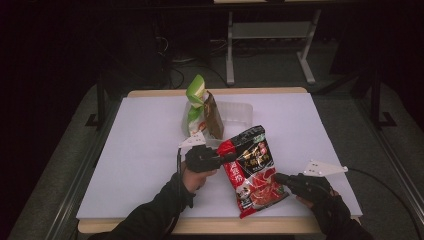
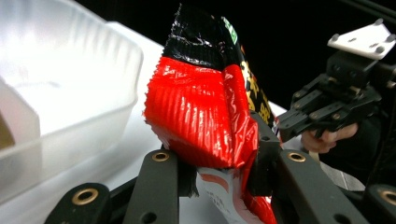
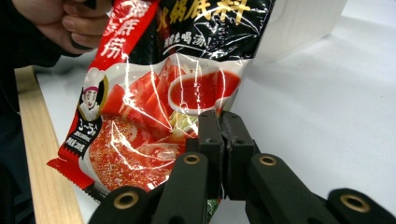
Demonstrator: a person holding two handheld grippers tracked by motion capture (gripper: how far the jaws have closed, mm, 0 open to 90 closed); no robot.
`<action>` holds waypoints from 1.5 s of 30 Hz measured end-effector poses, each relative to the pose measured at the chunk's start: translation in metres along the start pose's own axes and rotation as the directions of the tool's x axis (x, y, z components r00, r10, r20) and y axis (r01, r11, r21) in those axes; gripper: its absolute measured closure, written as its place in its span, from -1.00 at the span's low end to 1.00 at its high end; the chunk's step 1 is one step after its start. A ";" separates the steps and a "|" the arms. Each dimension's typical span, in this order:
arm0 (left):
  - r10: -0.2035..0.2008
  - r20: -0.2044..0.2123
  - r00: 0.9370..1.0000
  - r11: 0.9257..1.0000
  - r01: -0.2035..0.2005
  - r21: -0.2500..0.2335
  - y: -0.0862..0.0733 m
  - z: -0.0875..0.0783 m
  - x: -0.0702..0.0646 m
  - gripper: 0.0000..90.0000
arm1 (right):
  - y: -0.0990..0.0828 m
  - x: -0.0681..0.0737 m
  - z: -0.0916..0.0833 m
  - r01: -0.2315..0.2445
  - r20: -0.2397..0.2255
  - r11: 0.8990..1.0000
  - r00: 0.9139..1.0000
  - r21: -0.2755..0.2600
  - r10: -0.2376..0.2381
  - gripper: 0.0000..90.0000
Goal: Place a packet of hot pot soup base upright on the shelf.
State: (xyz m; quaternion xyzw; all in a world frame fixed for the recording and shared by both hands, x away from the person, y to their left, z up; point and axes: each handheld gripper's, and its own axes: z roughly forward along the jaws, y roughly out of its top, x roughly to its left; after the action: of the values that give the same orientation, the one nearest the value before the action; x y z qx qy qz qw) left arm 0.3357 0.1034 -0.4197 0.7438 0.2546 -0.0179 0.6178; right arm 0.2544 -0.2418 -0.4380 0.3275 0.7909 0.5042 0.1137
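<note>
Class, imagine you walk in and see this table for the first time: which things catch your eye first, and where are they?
The red-and-black sauce packet stands out at the near middle of the white table, pinched by the left tool at its left edge and by the right tool at its right edge. Behind it, at the far side, a green-and-brown snack bag stands against a clear plastic tub.

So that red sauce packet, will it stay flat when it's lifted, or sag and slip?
The packet will probably sag: its film creases where the left gripper pinches it. The glossy surface looks slippery, so the right gripper, clamping only an edge, may lose it. It seems full, so likely heavy for its size.
</note>
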 end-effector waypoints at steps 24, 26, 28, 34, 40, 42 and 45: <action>0.137 -0.124 0.983 0.986 -0.148 -0.080 0.022 -0.014 -0.034 0.68 | 0.016 0.011 0.006 0.055 0.005 0.998 0.998 -0.025 -0.055 0.97; 0.145 -0.135 0.980 0.983 -0.158 -0.089 0.024 -0.016 -0.036 0.68 | 0.016 0.013 0.008 0.071 0.009 0.997 0.997 -0.015 -0.071 0.94; 0.157 -0.141 0.977 0.981 -0.170 -0.088 0.026 -0.017 -0.038 0.68 | 0.015 0.010 0.006 0.061 0.016 0.998 0.998 -0.019 -0.061 0.87; 0.179 -0.165 0.970 0.976 -0.196 -0.093 0.032 -0.021 -0.041 0.68 | 0.012 0.003 0.006 0.033 0.026 0.999 0.999 -0.015 -0.033 0.79; 0.221 -0.205 0.953 0.965 -0.244 -0.097 0.039 -0.022 -0.046 0.69 | 0.007 0.002 0.005 0.029 0.034 1.000 0.999 0.008 -0.029 0.77; 0.228 -0.214 0.950 0.963 -0.253 -0.098 0.042 -0.023 -0.047 0.69 | 0.004 0.001 0.002 0.023 0.043 1.000 0.999 0.007 -0.024 0.75; 0.238 -0.227 0.944 0.958 -0.266 -0.106 0.047 -0.025 -0.049 0.69 | 0.002 -0.005 -0.004 -0.004 0.062 1.000 0.998 -0.014 0.004 0.73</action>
State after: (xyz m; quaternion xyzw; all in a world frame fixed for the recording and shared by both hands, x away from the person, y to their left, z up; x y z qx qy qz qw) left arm 0.3046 0.1036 -0.3542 0.7243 0.2223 0.1581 0.6332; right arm 0.2571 -0.2473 -0.4350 0.3437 0.7829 0.4996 0.1392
